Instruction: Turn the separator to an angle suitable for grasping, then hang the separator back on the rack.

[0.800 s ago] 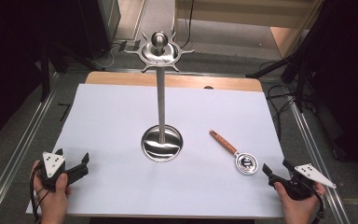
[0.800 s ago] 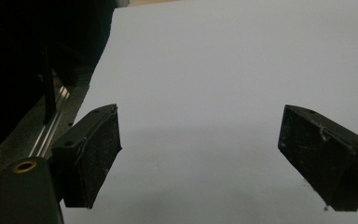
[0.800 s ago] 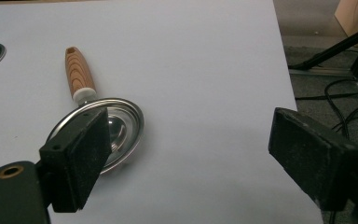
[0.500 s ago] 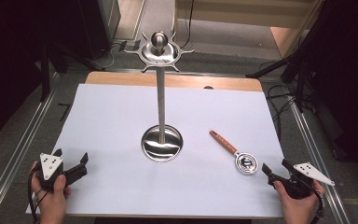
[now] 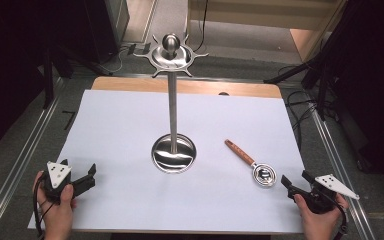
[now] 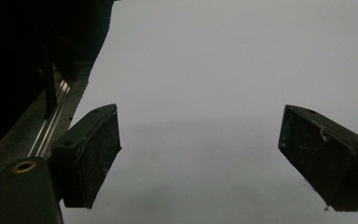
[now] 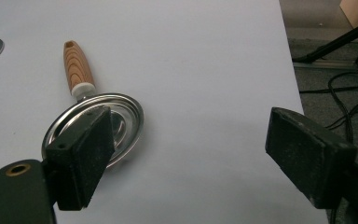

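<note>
Both the left gripper point(image 5: 82, 179) and right gripper point(image 5: 294, 186) rest with jaws spread wide and empty, the right beside the wooden-handled strainer point(image 5: 253, 165).

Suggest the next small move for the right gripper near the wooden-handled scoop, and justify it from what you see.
Probably slide the right gripper forward and left so its open jaws straddle the scoop. The scoop lies flat on the white sheet, just ahead of that gripper and untouched, while the left gripper sits far off.
</note>
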